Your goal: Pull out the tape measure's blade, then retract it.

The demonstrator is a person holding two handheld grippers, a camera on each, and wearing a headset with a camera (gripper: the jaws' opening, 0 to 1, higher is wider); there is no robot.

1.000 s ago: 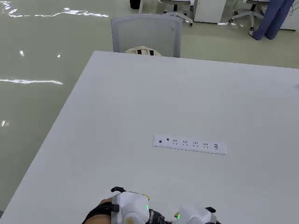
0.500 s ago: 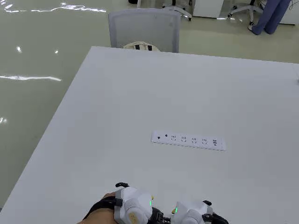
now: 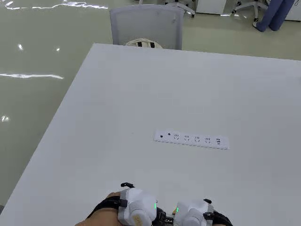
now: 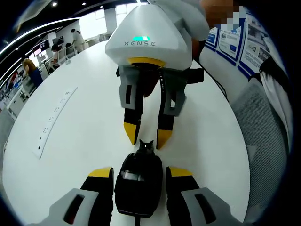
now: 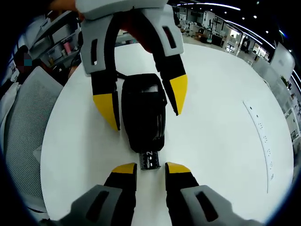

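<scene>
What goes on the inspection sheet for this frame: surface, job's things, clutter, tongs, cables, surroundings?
Surface: white table, matte.
Job's things: black tape measure lying flat; a short bit of blade is out.
Clutter: power strip, mid-table.
Tongs: left tongs flank the tape measure's body, grip unclear; right tongs apart, one on either side of the blade tip.
Cables: thin dark cord behind the right tongs; nothing seen at the power strip.
Surroundings: chair at the table's far edge; glossy floor.

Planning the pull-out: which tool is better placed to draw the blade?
Right tool: its jaws flank the blade tip, while the left tool straddles the tape measure case.
</scene>
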